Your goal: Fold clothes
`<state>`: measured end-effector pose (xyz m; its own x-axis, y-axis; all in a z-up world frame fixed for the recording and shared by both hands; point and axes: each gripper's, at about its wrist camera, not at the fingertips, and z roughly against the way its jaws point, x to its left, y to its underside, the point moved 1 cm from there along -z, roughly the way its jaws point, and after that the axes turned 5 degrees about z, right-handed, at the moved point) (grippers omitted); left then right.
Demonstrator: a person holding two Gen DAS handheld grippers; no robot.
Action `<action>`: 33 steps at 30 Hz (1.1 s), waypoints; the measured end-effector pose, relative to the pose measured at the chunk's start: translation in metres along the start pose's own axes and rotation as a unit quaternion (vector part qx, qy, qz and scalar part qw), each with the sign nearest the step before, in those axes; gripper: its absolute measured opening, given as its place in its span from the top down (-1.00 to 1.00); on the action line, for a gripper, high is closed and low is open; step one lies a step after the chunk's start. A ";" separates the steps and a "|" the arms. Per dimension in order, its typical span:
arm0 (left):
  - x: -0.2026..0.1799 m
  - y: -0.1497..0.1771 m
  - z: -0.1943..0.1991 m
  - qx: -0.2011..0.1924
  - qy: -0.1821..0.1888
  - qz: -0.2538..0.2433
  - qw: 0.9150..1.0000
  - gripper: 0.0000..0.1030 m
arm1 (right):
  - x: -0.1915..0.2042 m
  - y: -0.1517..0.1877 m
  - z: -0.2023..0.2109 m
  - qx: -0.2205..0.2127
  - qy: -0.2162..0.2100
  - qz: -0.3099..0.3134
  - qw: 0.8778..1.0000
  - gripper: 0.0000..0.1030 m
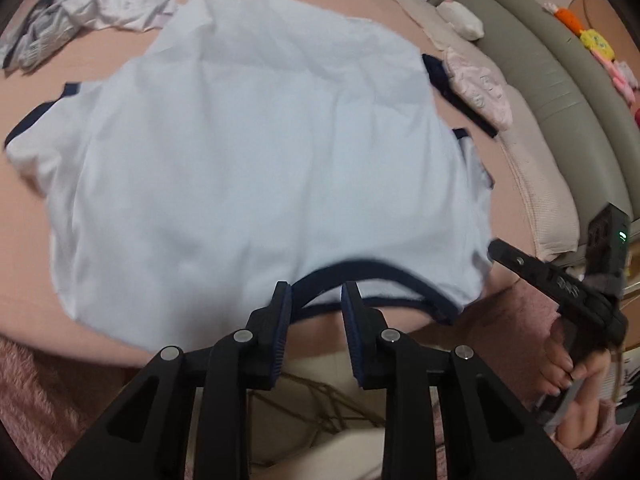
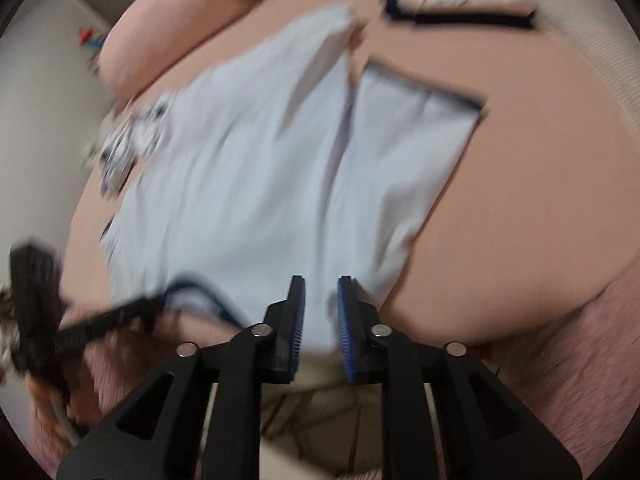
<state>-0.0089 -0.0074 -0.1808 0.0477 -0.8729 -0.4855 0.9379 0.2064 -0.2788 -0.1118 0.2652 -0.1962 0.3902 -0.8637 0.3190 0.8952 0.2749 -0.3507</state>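
T-shirt flat on bed | collar between spread left hand-held gripper | right hand-held gripper spread

- I can read no text, label, brand or number in either of my wrist views.
- Raised marks on my right gripper, lower right of the frame, are too blurred to read.

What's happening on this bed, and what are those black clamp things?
A person is folding laundry with two hand-held grippers. A white T-shirt with navy trim lies spread flat on the pink bedsheet. The left gripper is open at its navy collar; the right gripper, also open, sits at the shoulder edge. Nothing is gripped yet. Crumpled white clothes wait beyond.
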 end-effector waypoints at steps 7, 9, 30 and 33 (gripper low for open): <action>-0.053 -0.036 -0.031 0.019 0.038 -0.035 0.998 0.28 | -0.033 -0.033 0.011 -0.029 0.045 -0.045 0.998 0.31; -0.080 -0.047 -0.045 0.020 0.058 -0.055 0.997 0.28 | -0.038 -0.040 0.007 -0.037 0.044 -0.052 0.997 0.31; -0.128 -0.051 -0.106 0.050 0.096 -0.100 0.989 0.27 | -0.063 -0.063 -0.012 -0.028 -0.018 -0.068 0.997 -0.18; -0.129 -0.053 -0.107 0.058 0.114 -0.096 0.987 0.26 | -0.054 -0.070 -0.021 -0.038 0.007 -0.038 0.999 -0.13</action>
<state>-0.1016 0.1415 -0.1925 -0.2006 -0.7662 -0.6105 0.9557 -0.0160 -0.2939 -0.2004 0.2833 -0.2071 0.3182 -0.8865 0.3360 0.9031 0.1756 -0.3919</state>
